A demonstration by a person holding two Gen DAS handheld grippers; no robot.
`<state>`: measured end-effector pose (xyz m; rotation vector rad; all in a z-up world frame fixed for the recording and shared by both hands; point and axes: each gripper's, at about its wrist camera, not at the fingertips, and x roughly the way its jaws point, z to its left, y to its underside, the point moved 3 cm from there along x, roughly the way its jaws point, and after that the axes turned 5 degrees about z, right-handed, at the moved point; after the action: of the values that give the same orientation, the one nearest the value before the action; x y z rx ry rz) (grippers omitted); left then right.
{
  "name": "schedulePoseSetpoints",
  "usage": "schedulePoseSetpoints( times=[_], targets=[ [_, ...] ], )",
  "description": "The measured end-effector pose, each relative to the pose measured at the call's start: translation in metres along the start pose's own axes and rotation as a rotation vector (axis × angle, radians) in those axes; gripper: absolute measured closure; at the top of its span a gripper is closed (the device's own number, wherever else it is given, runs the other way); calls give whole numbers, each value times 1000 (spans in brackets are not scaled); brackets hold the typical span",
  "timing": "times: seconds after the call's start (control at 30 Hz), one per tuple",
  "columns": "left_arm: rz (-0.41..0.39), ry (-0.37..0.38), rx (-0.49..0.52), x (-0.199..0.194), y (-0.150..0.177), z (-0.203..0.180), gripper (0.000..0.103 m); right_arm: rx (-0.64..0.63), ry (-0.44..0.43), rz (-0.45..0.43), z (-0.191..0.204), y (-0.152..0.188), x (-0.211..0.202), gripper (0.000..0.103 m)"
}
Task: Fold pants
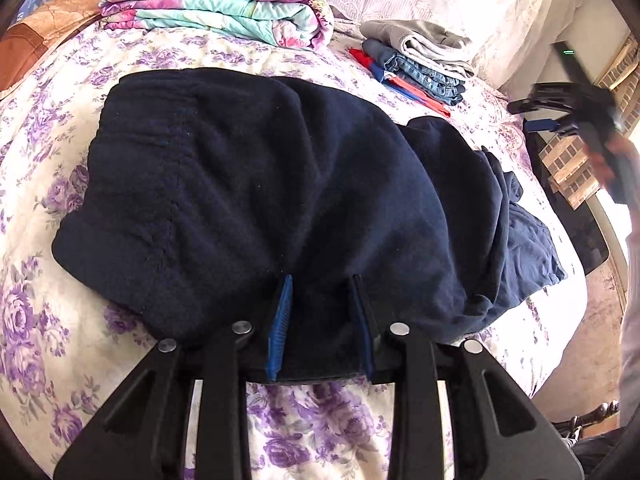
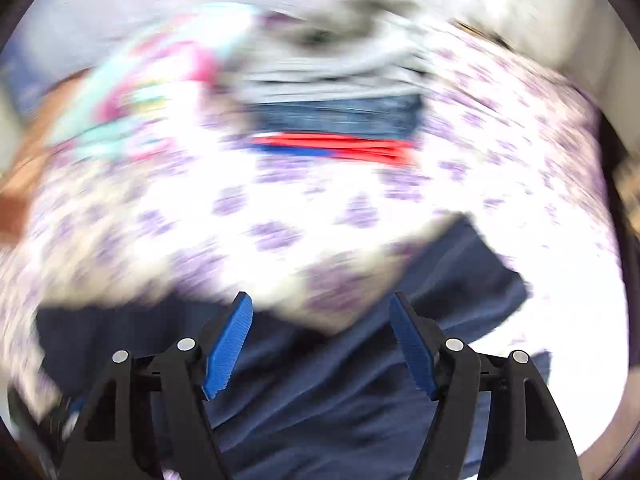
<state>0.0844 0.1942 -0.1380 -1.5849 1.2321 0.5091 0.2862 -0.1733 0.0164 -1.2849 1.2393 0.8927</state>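
Observation:
Dark navy fleece pants (image 1: 256, 188) lie folded over in a thick bundle on the floral bed sheet (image 1: 36, 312). My left gripper (image 1: 322, 284) sits at the near edge of the bundle, its blue pads apart with fabric lying between them. My right gripper (image 1: 560, 112) shows at the far right of the left wrist view, raised above the bed. In the right wrist view, which is motion-blurred, the right gripper (image 2: 322, 304) is open and empty above a thinner navy cloth (image 2: 360, 380).
A folded floral quilt (image 1: 224, 4) lies at the back. A stack of folded clothes (image 1: 420, 64), grey on jeans on red, sits at the back right; it also shows in the right wrist view (image 2: 336, 108). The bed edge drops off at the right.

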Motion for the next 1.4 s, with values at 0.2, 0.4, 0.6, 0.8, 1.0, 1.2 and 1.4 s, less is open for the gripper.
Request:
schedulePoseSetpoints(
  times=[0.2, 0.4, 0.6, 0.8, 1.0, 1.2, 1.4],
  targets=[
    [-5, 27, 1, -1, 0, 3, 74, 274, 163, 216, -81, -53, 82, 36],
    [6, 53, 0, 1, -4, 6, 74, 411, 128, 321, -116, -50, 141, 36],
    [8, 65, 0, 2, -4, 9, 74, 453, 157, 329, -130, -45, 159, 83],
    [11, 58, -2, 1, -4, 8, 74, 506, -52, 111, -160, -25, 80, 90],
    [-5, 41, 8, 1, -2, 5, 74, 474, -207, -139, -222, 71, -27, 90],
    [-8, -6, 43, -1, -3, -6, 73, 639, -242, -146, -303, 229, 14, 90],
    [35, -56, 106, -17, -14, -36, 73, 739, -375, -154, -319, 306, 95, 92]
  ],
)
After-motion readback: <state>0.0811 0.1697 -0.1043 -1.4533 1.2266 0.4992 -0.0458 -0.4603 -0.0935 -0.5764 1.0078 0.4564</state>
